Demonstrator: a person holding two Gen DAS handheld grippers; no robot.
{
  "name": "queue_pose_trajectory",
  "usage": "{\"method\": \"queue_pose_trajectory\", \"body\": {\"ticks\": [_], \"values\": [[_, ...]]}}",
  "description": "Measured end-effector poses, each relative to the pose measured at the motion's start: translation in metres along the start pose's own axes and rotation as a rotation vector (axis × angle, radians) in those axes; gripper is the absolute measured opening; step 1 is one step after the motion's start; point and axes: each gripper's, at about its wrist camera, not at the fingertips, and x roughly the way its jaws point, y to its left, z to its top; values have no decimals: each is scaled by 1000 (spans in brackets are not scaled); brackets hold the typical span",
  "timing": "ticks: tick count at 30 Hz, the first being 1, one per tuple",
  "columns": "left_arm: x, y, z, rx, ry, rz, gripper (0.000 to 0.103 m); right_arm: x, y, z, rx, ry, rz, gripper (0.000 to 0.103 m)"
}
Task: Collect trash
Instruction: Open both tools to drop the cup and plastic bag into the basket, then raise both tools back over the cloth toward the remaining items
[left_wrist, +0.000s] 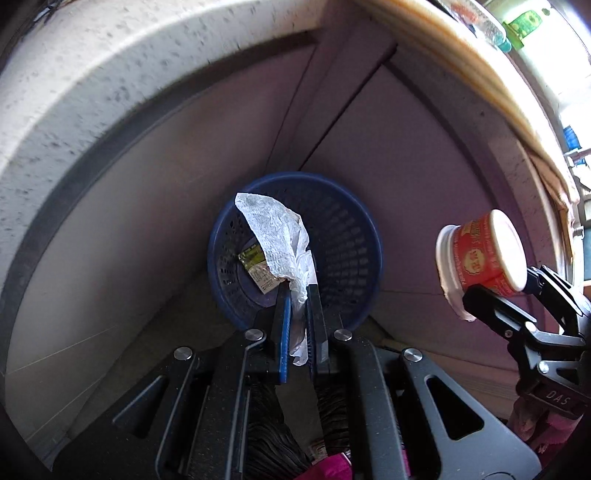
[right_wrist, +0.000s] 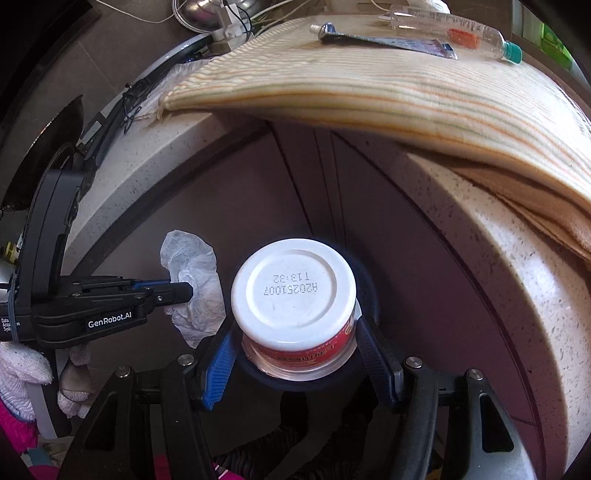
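At the centre of the left wrist view, the left hand-held gripper points steeply down with its jaws pinched tight on a crumpled white tissue, which hangs right over the mouth of a blue mesh basket on the floor. Down in that basket lies a small printed packet, just left of the tissue. Over at the right edge of the same view, the right hand-held gripper carries a red cup with a white bottom, held beside the basket rather than above it. Switch to the right wrist view and that cup fills the middle, white base toward the camera with a printed code on it, the blue-padded fingers clamped on either side at a medium spread. Across the top of this frame a striped cloth drapes over the speckled bench, with a clear bottle and a squeezed tube resting on it. At lower left a gloved hand grips the left tool.
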Motion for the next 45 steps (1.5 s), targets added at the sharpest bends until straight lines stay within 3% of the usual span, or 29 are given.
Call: {"method": "queue_pose_trajectory", "body": {"ticks": [17, 30, 32, 34, 35, 45], "values": [[34, 1, 2, 36, 55, 50, 5, 50, -14, -3, 25, 90, -34, 66], [38, -5, 4, 40, 61, 75, 5, 54, -12, 7, 12, 103, -38, 67], [37, -7, 5, 43, 63, 83, 14, 52, -12, 8, 13, 102, -38, 67], [35, -8, 5, 42, 56, 88, 38, 52, -13, 9, 16, 105, -38, 67], [34, -8, 5, 40, 50, 90, 41, 51, -13, 9, 17, 105, -36, 67], [22, -7, 11, 32, 33, 96, 43, 42, -20, 19, 26, 95, -29, 69]]}}
